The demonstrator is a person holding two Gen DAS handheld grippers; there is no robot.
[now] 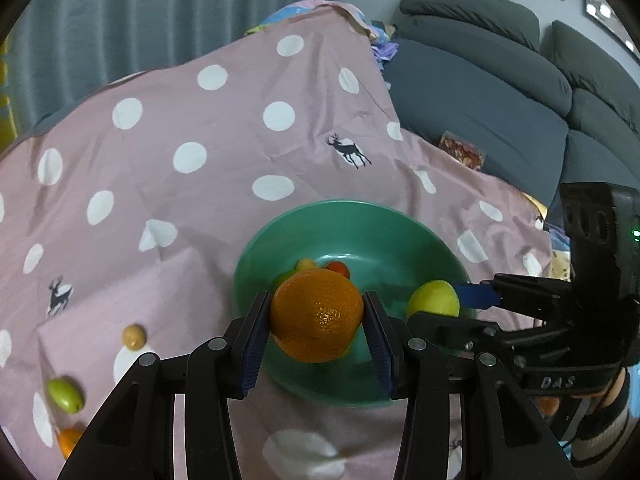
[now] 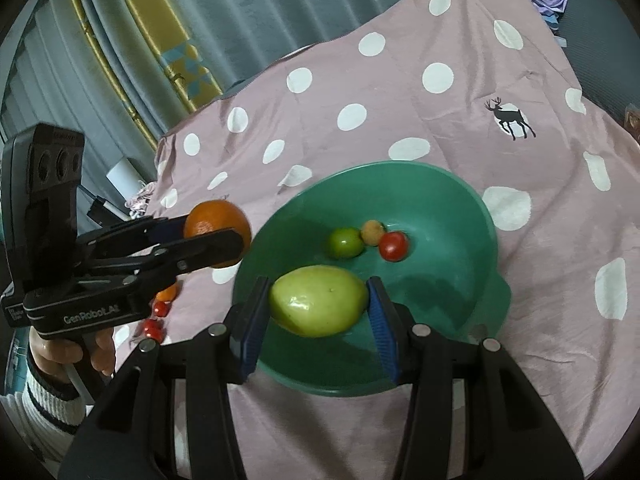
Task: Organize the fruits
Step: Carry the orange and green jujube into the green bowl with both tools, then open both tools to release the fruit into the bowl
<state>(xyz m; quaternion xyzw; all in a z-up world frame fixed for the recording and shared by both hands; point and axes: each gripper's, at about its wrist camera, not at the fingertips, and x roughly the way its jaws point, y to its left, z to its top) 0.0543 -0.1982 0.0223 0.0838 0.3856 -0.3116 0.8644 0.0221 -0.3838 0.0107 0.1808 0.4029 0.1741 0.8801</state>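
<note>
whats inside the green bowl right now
Resting in the green bowl: a small green fruit, a tan fruit and a red tomato. The near floor is hidden by the yellow-green fruit in the right gripper.

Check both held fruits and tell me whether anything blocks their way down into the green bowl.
Nothing visible does. The left gripper holds the orange at the green bowl rim; the right gripper holds the yellow-green fruit over its near side. The three small fruits inside sit farther back, leaving bare bowl floor near each.

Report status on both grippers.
Left gripper shut on orange; right gripper shut on green fruit. Both over green bowl. Nothing blocking.
</note>
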